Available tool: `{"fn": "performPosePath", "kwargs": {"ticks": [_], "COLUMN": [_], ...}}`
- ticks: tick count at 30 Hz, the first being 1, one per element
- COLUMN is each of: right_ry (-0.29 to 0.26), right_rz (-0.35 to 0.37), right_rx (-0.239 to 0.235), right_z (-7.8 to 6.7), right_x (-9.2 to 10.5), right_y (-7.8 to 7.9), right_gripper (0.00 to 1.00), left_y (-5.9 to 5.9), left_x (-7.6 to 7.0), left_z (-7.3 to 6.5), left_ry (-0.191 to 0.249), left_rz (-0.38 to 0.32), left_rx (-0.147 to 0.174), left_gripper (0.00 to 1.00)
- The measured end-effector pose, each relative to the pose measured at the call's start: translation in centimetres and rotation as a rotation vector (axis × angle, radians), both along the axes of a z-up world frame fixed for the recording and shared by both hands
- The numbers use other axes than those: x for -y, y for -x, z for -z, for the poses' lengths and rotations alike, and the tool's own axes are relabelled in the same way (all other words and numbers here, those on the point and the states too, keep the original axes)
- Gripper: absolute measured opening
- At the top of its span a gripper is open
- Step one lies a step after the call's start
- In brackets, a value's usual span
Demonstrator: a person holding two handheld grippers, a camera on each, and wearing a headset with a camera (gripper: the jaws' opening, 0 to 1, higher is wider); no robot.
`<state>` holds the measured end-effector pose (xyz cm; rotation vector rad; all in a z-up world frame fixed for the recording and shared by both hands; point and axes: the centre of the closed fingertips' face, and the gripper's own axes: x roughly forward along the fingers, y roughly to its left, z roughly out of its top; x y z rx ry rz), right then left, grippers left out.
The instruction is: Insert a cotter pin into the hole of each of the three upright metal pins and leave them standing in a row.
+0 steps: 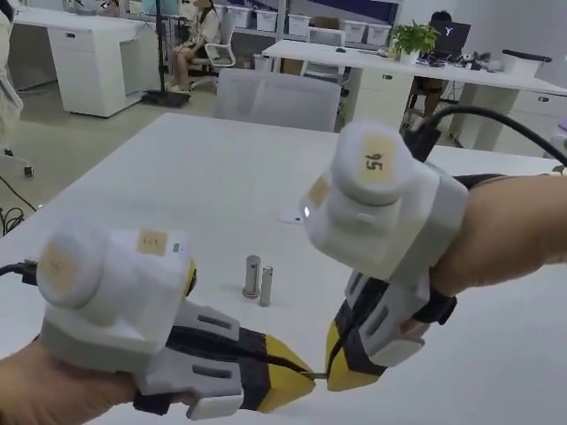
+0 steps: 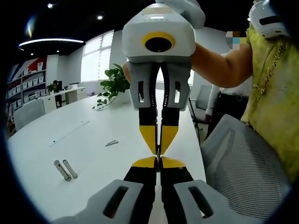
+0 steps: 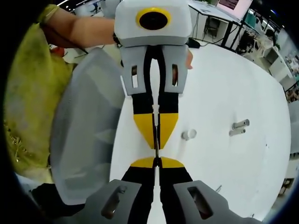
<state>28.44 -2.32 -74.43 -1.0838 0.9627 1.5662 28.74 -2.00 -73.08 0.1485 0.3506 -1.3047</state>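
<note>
Cotter pin (image 1: 316, 375) in both closed jaws

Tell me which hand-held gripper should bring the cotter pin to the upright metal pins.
Left, probably: the left hand-held gripper lies low and level near the two metal pins; the right hand-held gripper points steeply down. Both tips meet on the cotter pin.

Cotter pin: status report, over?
Left claw, right claw shut tip to tip on thin metal cotter pin. Two silver cylindrical metal pins upright, untouched. Nothing between.
</note>
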Motion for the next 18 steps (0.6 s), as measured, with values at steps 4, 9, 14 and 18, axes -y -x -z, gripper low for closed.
{"fn": "performPosePath", "kwargs": {"ticks": [4,9,14,18], "right_ry": [0.004,-0.005,-0.009,-0.007], "right_rz": [0.001,0.009,0.014,0.014], "right_rx": [0.005,0.007,0.011,0.013], "right_z": [0.02,-0.06,-0.12,-0.17], "right_x": [0.01,-0.10,-0.18,-0.15], "right_y": [-0.02,-0.18,-0.29,-0.27], "right_gripper": [0.03,0.03,0.03,0.03], "left_y": [-0.04,-0.25,-0.27,-0.43], "left_x": [-0.01,-0.12,0.04,-0.06], "left_z": [0.09,-0.04,-0.19,-0.26], "left_ry": [0.000,0.009,0.019,0.025], "left_rz": [-0.003,-0.010,-0.011,-0.021], "left_rx": [0.002,0.015,0.023,0.024], "left_gripper": [0.00,0.01,0.10,0.16]}}
